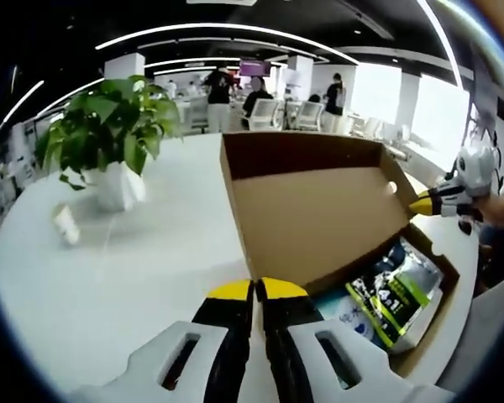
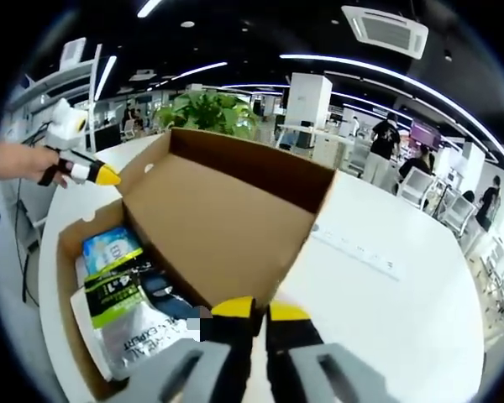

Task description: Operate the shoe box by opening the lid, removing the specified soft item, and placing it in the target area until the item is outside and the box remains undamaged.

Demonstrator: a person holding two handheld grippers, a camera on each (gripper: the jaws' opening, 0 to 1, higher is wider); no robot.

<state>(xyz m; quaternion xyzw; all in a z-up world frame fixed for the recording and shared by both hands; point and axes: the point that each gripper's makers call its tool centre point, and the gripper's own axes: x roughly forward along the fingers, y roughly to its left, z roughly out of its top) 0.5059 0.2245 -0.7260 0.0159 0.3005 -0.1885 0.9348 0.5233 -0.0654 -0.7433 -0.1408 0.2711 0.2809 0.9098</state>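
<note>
Shoe box (image 1: 319, 220) contents half-hidden behind lid (image 2: 223, 222)

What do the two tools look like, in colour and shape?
Each tool has two black jaws with yellow tips, on pale grey slotted mounts. This shows on the left tool in the left gripper view and on the right tool in the right gripper view. Seen from the side, a tool has a white body, a black section and a pointed yellow tip.

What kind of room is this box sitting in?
Most likely a big open-plan office. The shoe box sits on a long white table beside a potted plant, with office chairs, standing people and strip ceiling lights behind.
</note>
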